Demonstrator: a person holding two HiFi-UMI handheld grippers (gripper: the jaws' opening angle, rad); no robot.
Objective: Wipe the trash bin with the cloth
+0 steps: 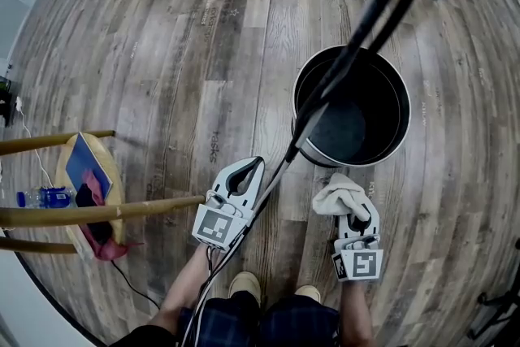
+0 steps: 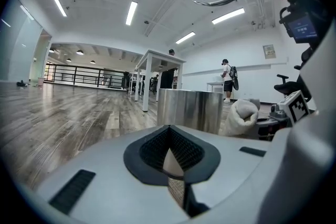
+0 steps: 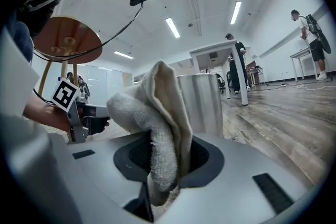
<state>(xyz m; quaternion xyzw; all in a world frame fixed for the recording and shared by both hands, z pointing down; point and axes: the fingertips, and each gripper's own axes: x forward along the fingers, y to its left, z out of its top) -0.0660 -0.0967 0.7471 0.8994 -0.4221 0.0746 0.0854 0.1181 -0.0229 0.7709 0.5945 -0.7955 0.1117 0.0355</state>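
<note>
Right gripper (image 3: 161, 168) clamps the cloth (image 3: 157, 113) (trash bin (image 3: 203, 105) just ahead).

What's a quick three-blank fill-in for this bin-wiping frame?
The cream terry cloth sits clamped in the right gripper; the left gripper is shut on ____.
The round steel trash bin stands with its open mouth facing ____.
It stands on a ____ plank floor.
Missing: nothing; up; wooden.
</note>
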